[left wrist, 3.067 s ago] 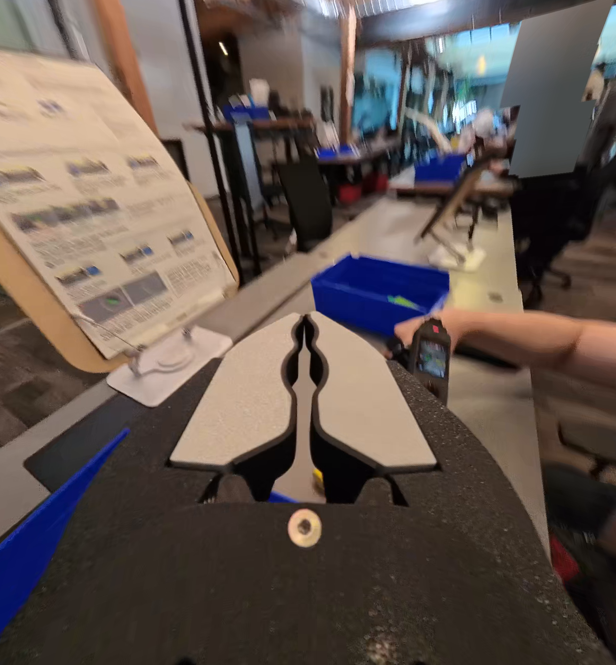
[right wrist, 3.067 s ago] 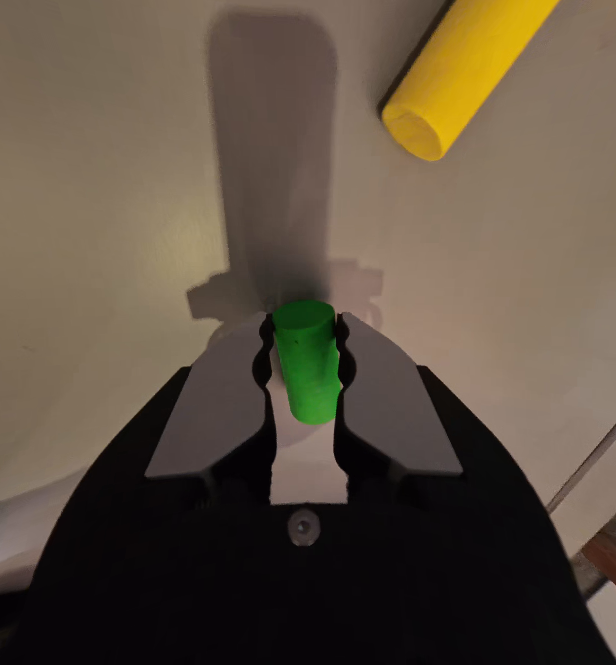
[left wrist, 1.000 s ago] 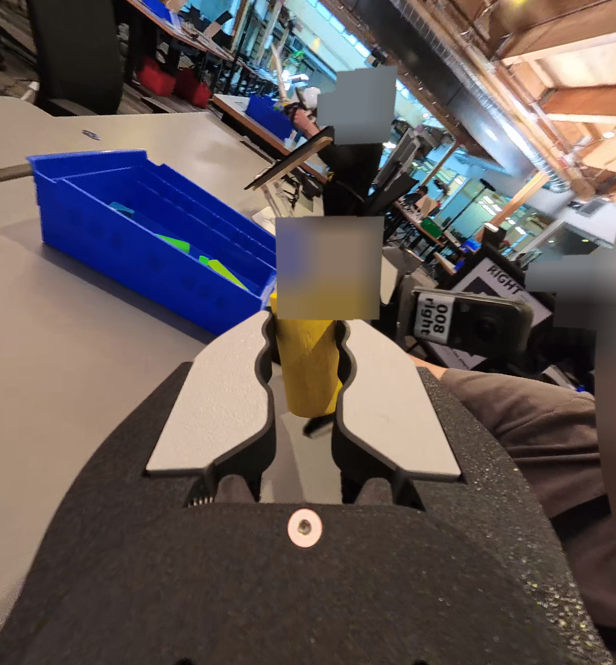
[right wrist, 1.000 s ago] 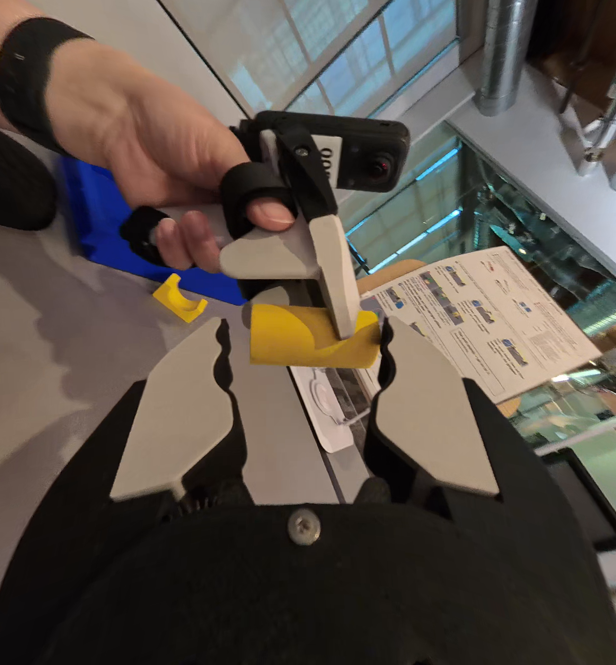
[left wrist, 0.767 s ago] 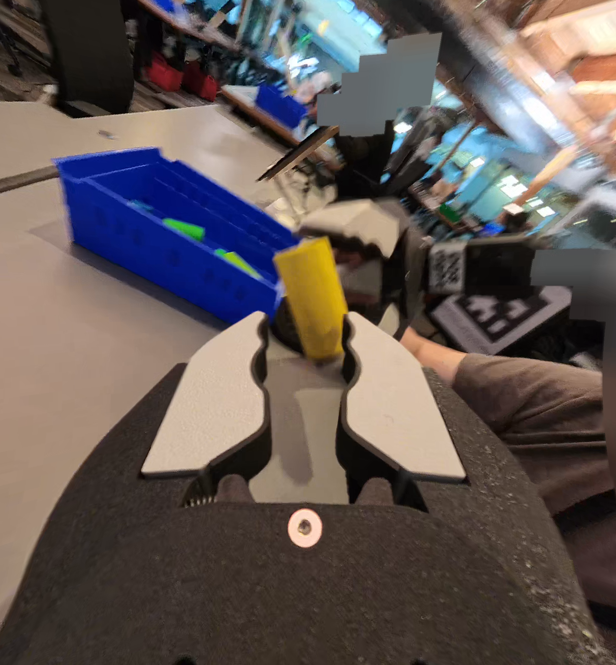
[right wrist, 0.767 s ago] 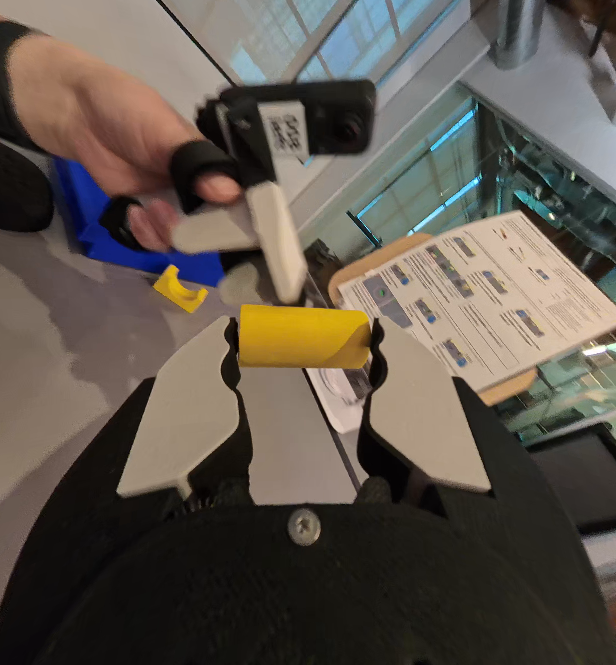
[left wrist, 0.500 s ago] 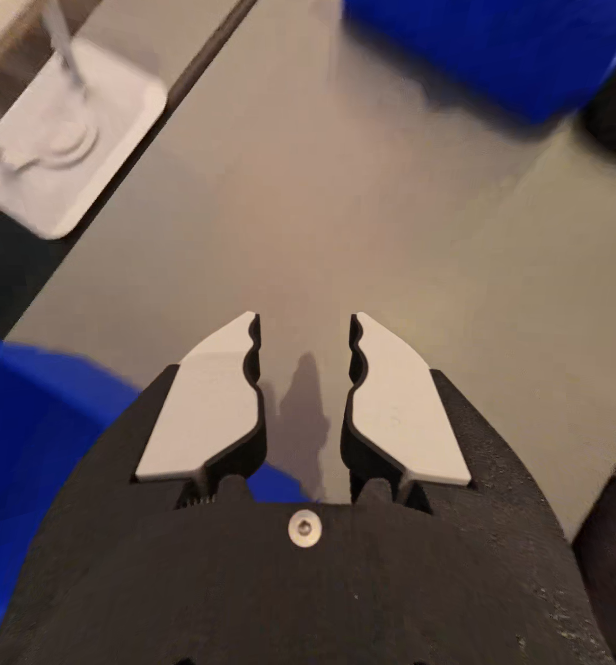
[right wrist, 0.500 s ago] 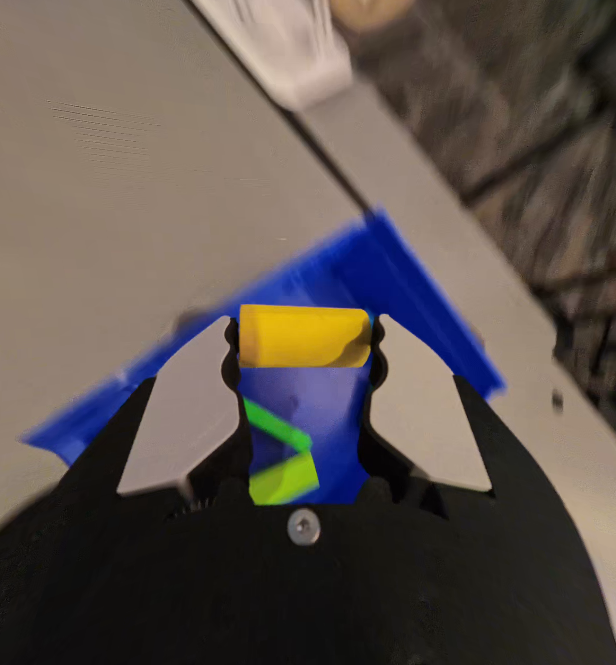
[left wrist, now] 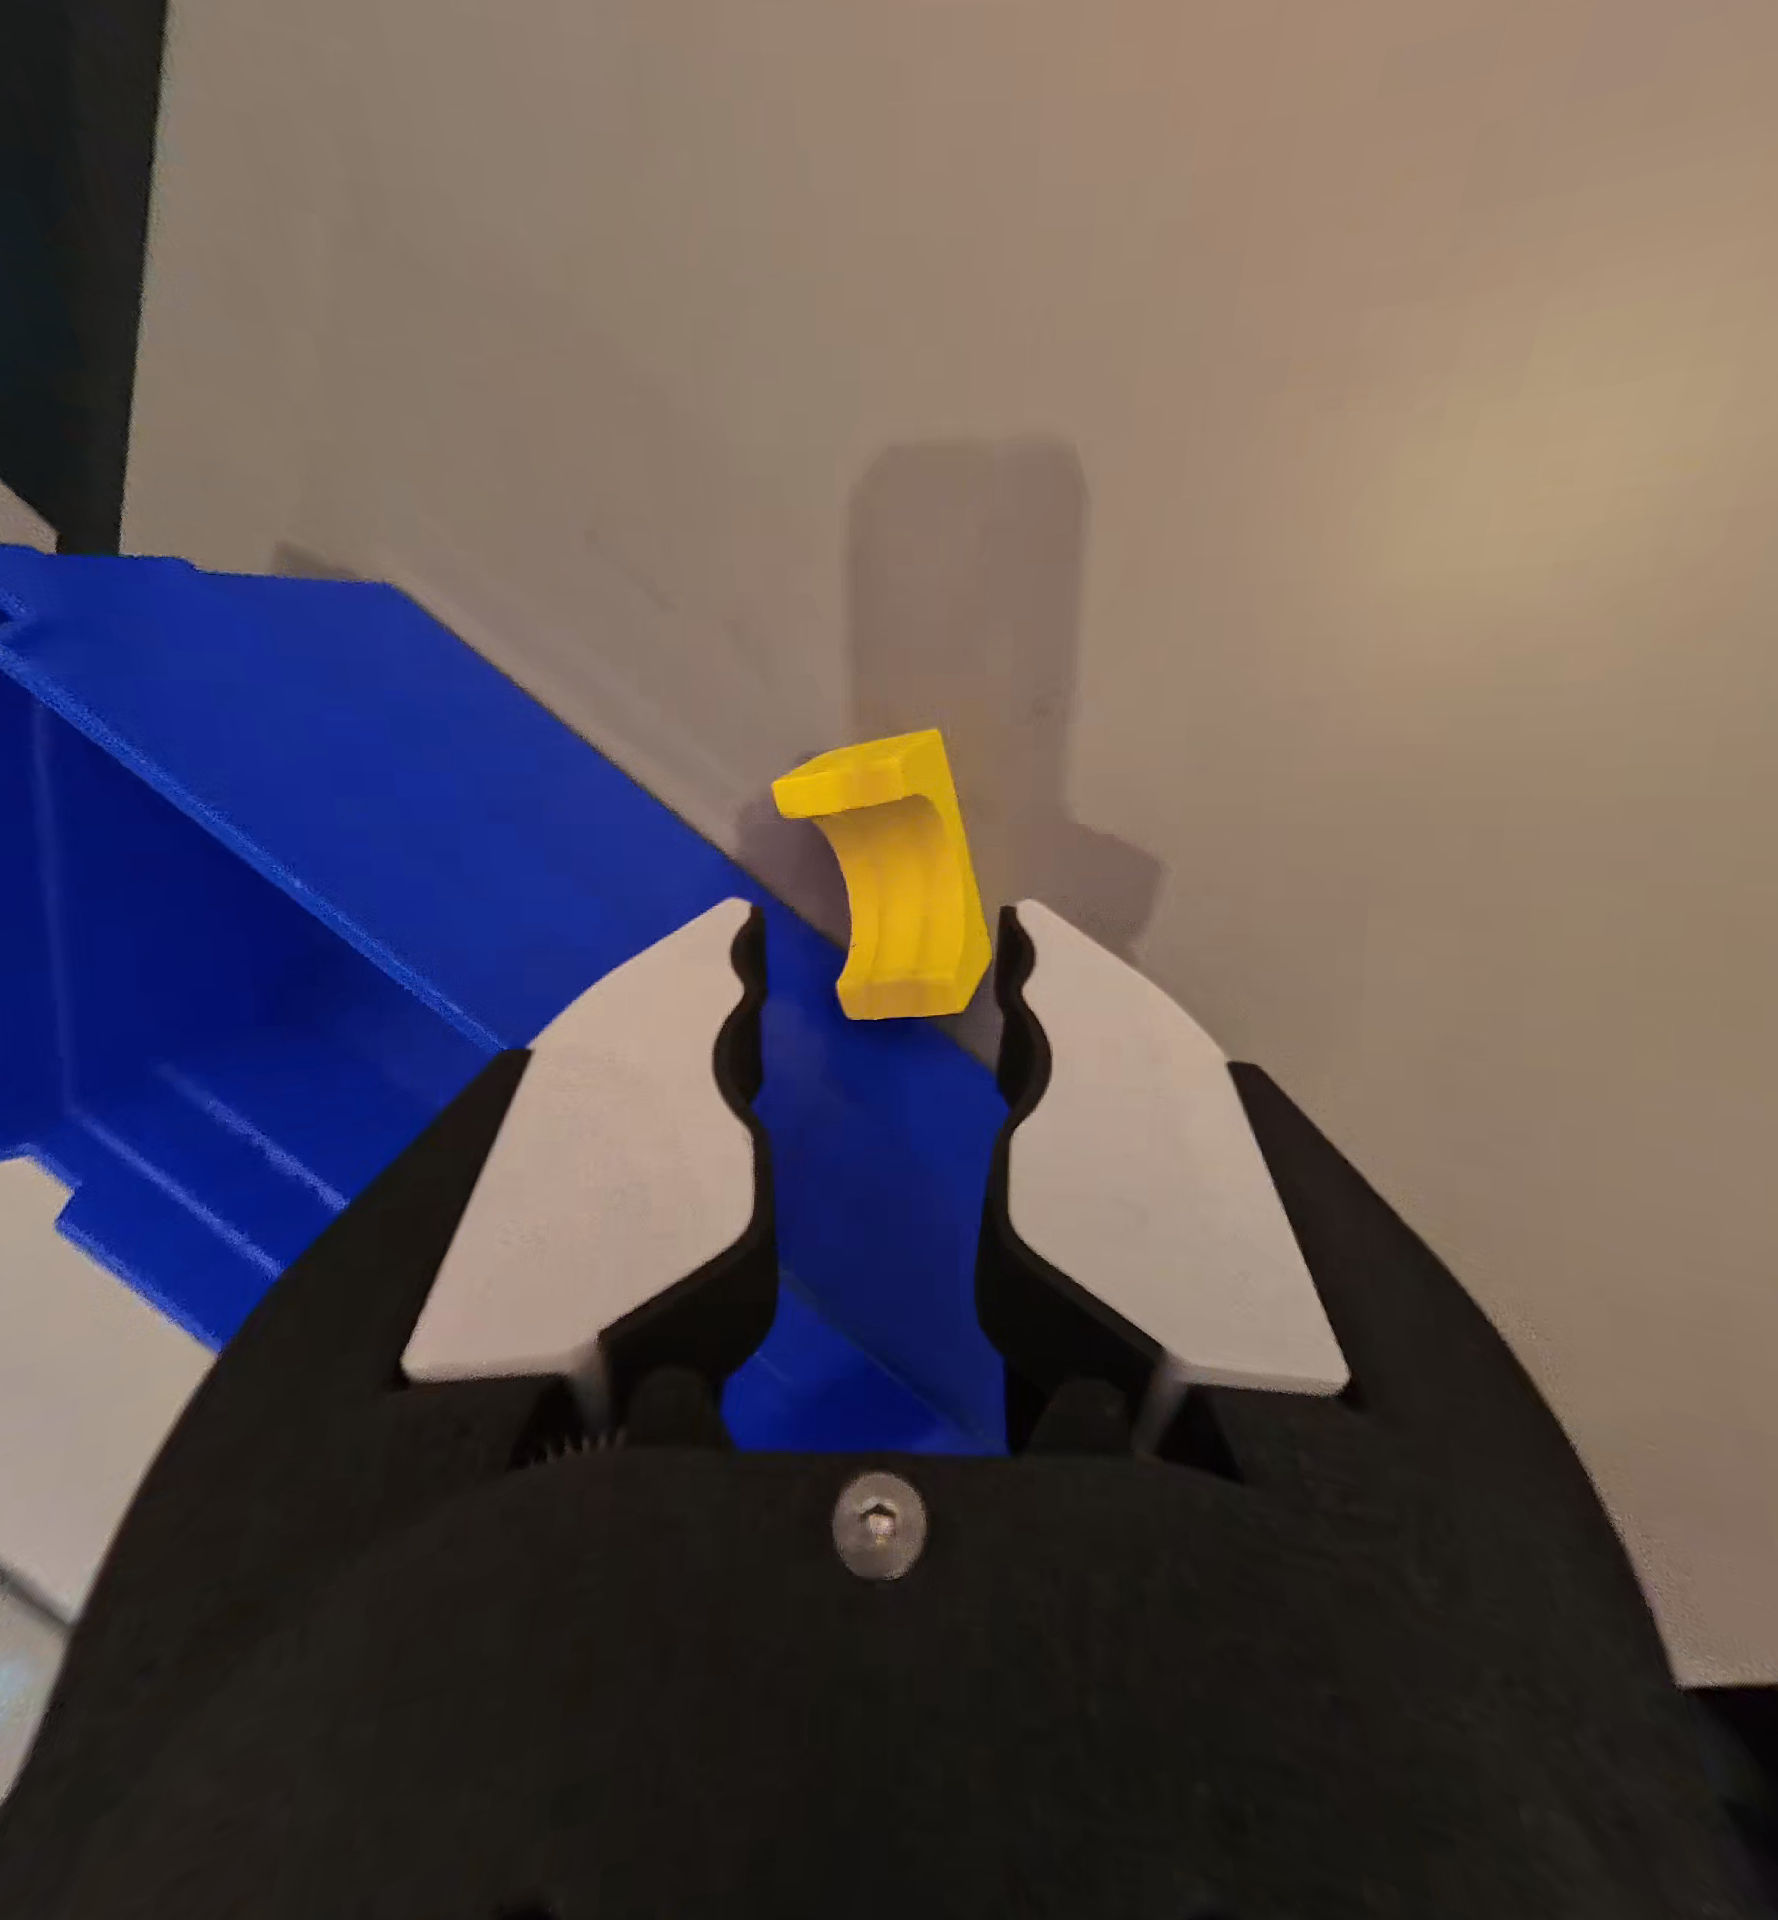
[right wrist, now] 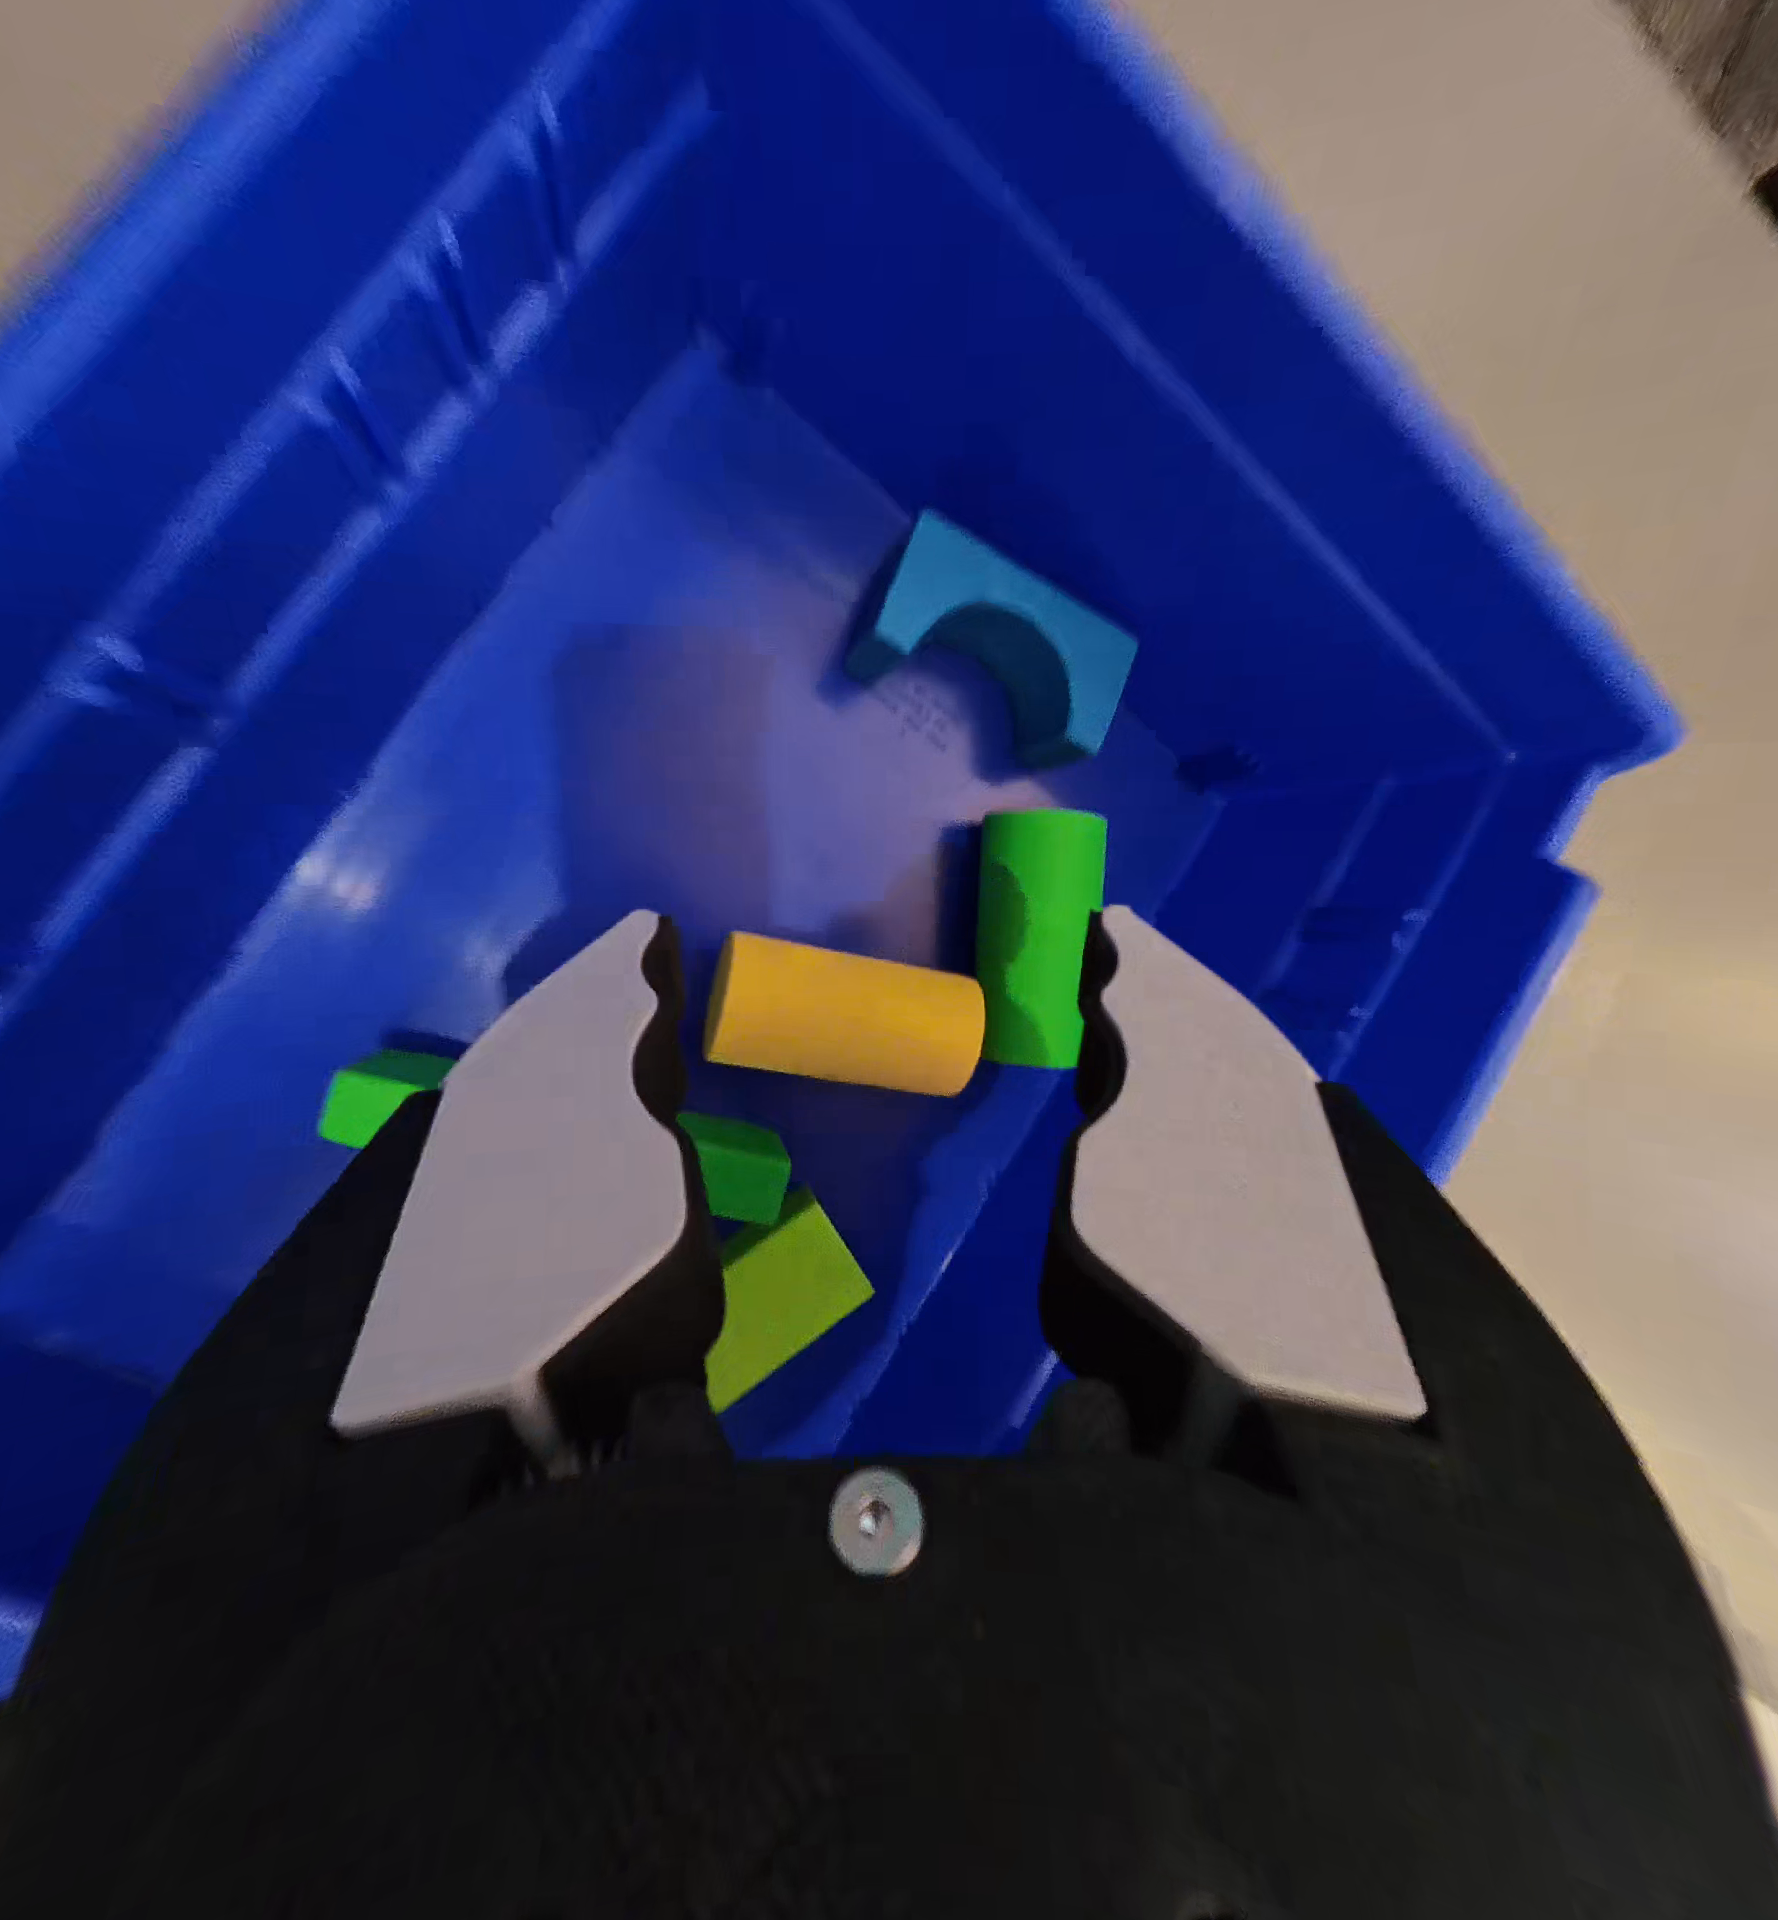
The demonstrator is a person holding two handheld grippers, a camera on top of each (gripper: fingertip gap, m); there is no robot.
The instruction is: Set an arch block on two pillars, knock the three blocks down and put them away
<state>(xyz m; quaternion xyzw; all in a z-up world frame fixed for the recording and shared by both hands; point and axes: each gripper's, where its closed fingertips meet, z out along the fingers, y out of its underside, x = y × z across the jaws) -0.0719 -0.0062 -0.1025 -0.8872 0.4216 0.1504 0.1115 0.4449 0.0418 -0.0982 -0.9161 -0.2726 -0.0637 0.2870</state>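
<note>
In the left wrist view my left gripper (left wrist: pixel 877 914) is open and empty, its tips just short of a yellow arch block (left wrist: pixel 890 878). The arch stands on the grey table against the outer wall of the blue bin (left wrist: pixel 241 883). In the right wrist view my right gripper (right wrist: pixel 880 925) is open above the blue bin (right wrist: pixel 449 468). A yellow cylinder (right wrist: pixel 843 1013) lies free between the spread jaws, one end against a green cylinder (right wrist: pixel 1041 935). I cannot tell whether it rests on the bin floor.
The bin also holds a blue arch (right wrist: pixel 999 644), two green blocks (right wrist: pixel 376 1091) (right wrist: pixel 750 1153) and a lime wedge (right wrist: pixel 781 1288). Grey table (left wrist: pixel 1384 520) spreads right of the yellow arch. A dark gap (left wrist: pixel 33 260) runs along its far left. Spacing between my two grippers at the tips: around 50 cm. Measured from the fingertips, the green cylinder (right wrist: pixel 1041 935) is 5 cm or so from the right gripper and 55 cm from the left.
My right gripper carried the yellow cylinder over the bin, opened wider and let it go. My left gripper, empty and open, swung down to the yellow arch beside the bin.
</note>
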